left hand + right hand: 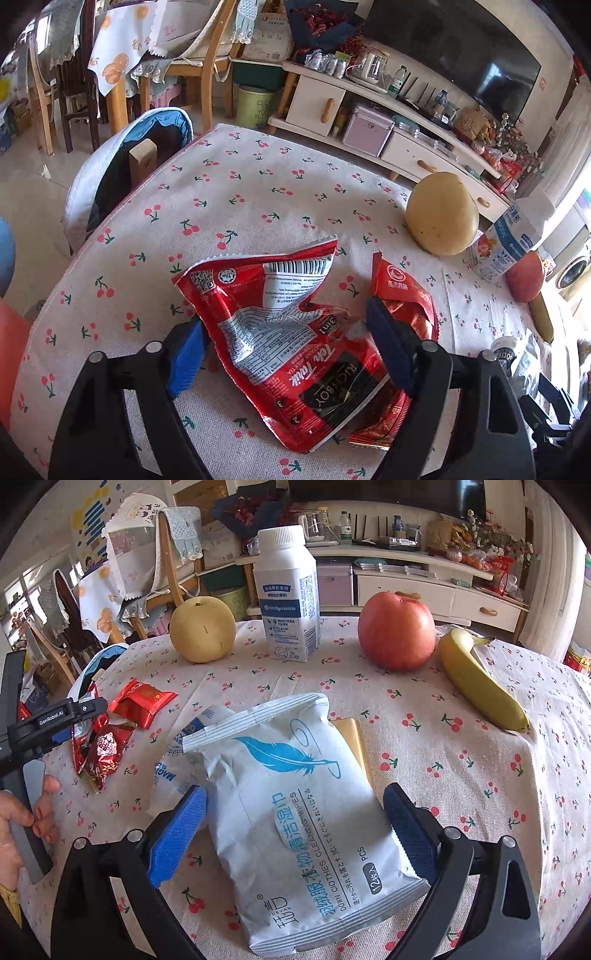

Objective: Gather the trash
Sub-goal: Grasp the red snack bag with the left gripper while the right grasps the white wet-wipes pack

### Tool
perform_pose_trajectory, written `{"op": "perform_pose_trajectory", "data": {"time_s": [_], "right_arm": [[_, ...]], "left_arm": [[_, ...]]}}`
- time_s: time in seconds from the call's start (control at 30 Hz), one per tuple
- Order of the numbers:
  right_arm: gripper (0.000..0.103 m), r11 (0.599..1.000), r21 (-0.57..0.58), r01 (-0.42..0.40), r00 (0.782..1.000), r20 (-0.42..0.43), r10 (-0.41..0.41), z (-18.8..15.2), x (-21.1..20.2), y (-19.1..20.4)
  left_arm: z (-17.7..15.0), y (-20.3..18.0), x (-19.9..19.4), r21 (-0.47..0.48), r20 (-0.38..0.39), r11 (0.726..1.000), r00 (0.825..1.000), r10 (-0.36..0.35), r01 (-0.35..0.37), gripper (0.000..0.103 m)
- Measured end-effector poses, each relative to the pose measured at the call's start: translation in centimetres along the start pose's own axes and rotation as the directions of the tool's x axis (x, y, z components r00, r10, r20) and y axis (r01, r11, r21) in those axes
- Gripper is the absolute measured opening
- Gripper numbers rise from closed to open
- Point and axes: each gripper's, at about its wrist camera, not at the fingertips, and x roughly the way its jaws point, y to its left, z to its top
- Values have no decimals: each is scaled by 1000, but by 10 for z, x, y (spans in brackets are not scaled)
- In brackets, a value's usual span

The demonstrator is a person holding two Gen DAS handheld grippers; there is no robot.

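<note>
A torn red milk-tea wrapper lies on the cherry-print tablecloth, with a smaller red wrapper under its right side. My left gripper is open, its blue pads on either side of the big wrapper. In the right wrist view a white wet-wipes pack lies over a blue-white wrapper and a gold packet. My right gripper is open, straddling the pack. The red wrappers and the left gripper's body show at the left.
A pear, a white bottle, an apple and a banana stand along the table's far side. A chair with a cushion is by the left edge. A TV cabinet is behind.
</note>
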Motion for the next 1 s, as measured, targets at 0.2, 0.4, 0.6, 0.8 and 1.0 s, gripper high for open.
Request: {"op": "perform_pose_trajectory", "data": {"time_s": [0.2,0.4,0.6,0.8,1.0], "right_arm": [[98,999,-32,2,1000,-18,-2,-3,1,6],[98,996,-78,44,997,-53,-49,-9,9,10],[98,998,-60,35,997,-63,-39,-10,8,9],[86,999,-36,34,997,-66,-36,-10,2,9],[82,999,-26,30,997,-71,-32,-14,-3,12]], "left_arm": [[-4,-5,-2,43,-12,999,1000,-2,3,66],[-11,-8,-6,54,-26,998,1000,-15,17,61],[-21,-9,-15,49,-36,998,999,-36,38,53],[-32,-11,-24,50,-44,997,997,-62,64,49],[-42,-12,-37,56,-49,993,994,-98,100,38]]}}
